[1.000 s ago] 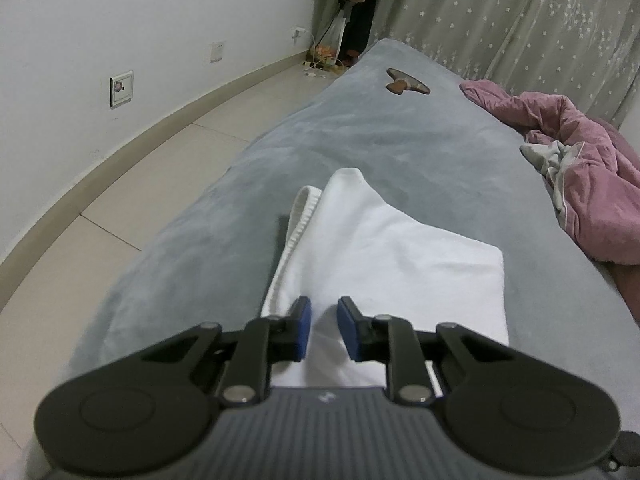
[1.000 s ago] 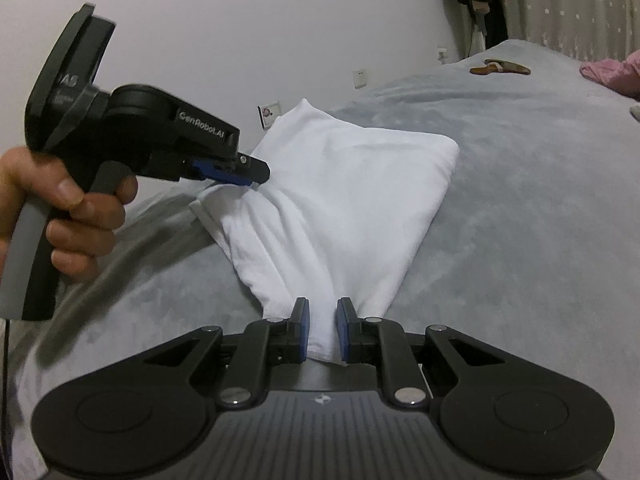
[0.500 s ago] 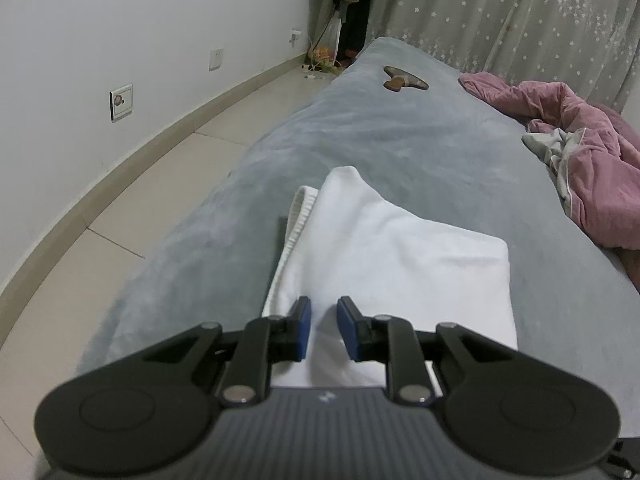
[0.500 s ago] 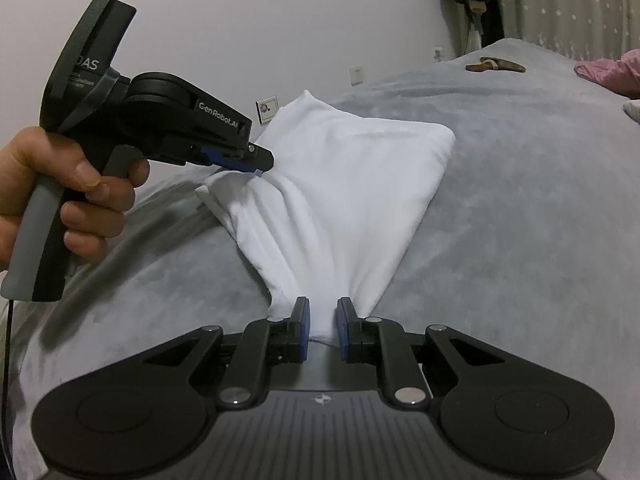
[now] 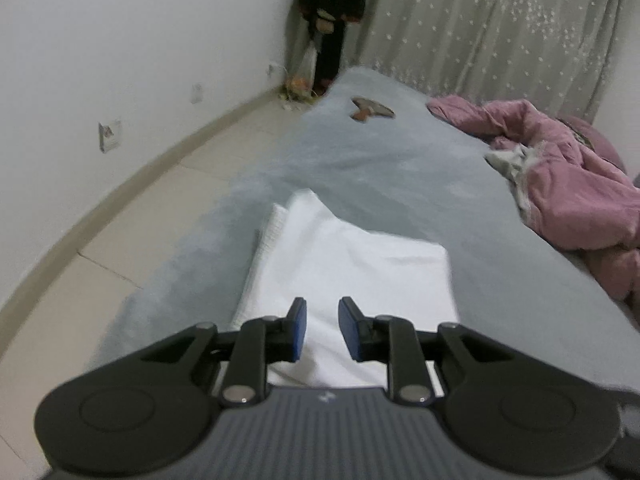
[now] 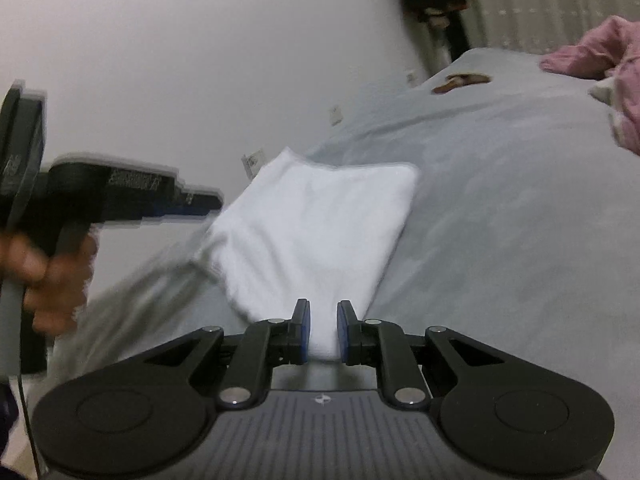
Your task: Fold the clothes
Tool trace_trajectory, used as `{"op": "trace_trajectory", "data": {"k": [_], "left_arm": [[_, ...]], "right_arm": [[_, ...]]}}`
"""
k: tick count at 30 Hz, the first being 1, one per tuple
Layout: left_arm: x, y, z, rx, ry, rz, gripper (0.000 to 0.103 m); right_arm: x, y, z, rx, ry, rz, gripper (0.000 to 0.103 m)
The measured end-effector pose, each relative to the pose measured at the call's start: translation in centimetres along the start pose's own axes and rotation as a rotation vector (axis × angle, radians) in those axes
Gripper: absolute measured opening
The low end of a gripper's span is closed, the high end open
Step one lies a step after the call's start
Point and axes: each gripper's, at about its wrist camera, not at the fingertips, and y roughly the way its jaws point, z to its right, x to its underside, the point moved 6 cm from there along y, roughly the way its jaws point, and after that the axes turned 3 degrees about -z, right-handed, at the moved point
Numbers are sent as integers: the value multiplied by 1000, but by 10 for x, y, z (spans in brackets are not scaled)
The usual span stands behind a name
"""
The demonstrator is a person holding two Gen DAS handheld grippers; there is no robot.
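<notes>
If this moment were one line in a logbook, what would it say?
task: fold clothes | left gripper: shut on white garment | right gripper: shut on white garment, near edge | garment: partly folded on grey bed

Right wrist view: the left gripper (image 6: 208, 202) at the left edge is smeared by motion blur, its printed lettering unreadable, and whether its tips touch the white garment (image 6: 316, 220) cannot be told. The hand (image 6: 52, 276) holding it is blurred and cut off by the left edge. The pink bedding (image 6: 600, 56) is cropped at the upper right.

Left wrist view: the garment's near edge is hidden behind the gripper body at the bottom. The brown object (image 5: 370, 110) on the grey blanket (image 5: 400, 168) is too small to identify. The dark clothing (image 5: 334, 20) at the top is blurred.
</notes>
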Motion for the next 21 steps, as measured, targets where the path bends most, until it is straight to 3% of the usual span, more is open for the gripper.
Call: {"op": "trace_trajectory", "data": {"k": [5, 7, 13, 21], "left_arm": [[13, 14, 19, -18, 29, -36, 20], [16, 21, 21, -54, 55, -48, 20], [22, 33, 21, -68, 92, -76, 21], [26, 38, 19, -78, 104, -105, 24]], "right_arm": [[-27, 9, 19, 3, 44, 11, 15], [-37, 21, 21, 0, 36, 7, 15], [-65, 55, 23, -10, 10, 12, 15], [-80, 96, 37, 20, 27, -14, 15]]}}
